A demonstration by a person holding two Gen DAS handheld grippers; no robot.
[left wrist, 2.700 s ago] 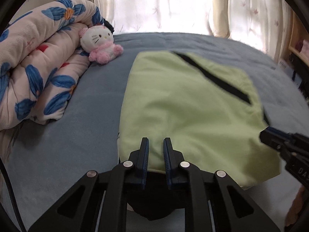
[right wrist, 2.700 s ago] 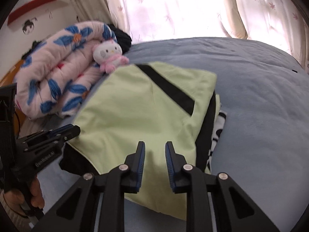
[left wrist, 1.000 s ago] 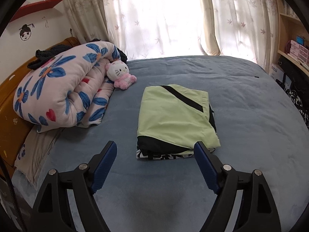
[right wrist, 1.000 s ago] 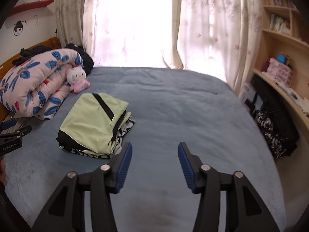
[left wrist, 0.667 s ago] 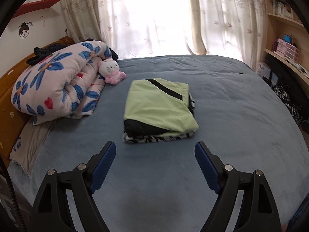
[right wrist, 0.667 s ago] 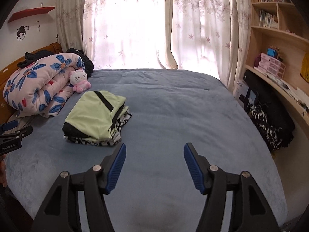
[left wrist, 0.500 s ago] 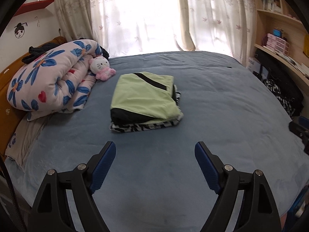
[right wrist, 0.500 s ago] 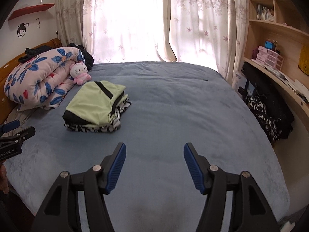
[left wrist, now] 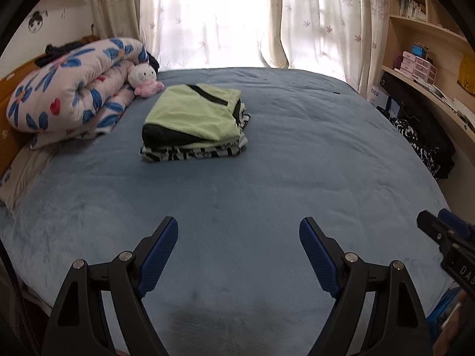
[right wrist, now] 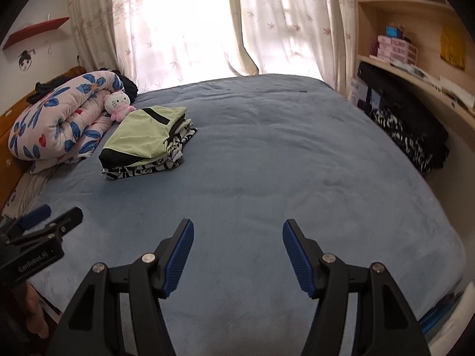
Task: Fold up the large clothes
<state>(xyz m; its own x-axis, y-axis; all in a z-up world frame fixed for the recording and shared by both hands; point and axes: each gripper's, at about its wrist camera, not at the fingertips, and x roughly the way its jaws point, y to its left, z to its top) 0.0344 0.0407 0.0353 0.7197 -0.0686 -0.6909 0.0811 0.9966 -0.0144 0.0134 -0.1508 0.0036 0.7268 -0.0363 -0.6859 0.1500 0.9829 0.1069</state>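
A folded light-green garment with a black stripe lies on top of a folded black-and-white patterned garment, stacked on the blue bed. The stack also shows in the right wrist view. My left gripper is open and empty, well back from the stack above the bed's near part. My right gripper is open and empty, also far from the stack. Each gripper shows at the edge of the other's view.
A rolled floral quilt and a pink-and-white plush toy lie at the bed's left. Black and patterned clothes hang off the wooden shelf unit on the right. Curtains cover the window behind.
Both grippers were shut on the green garment's near edge 2.7 s ago. They have since opened, let go and pulled back far from the stack, which stays folded on the bed.
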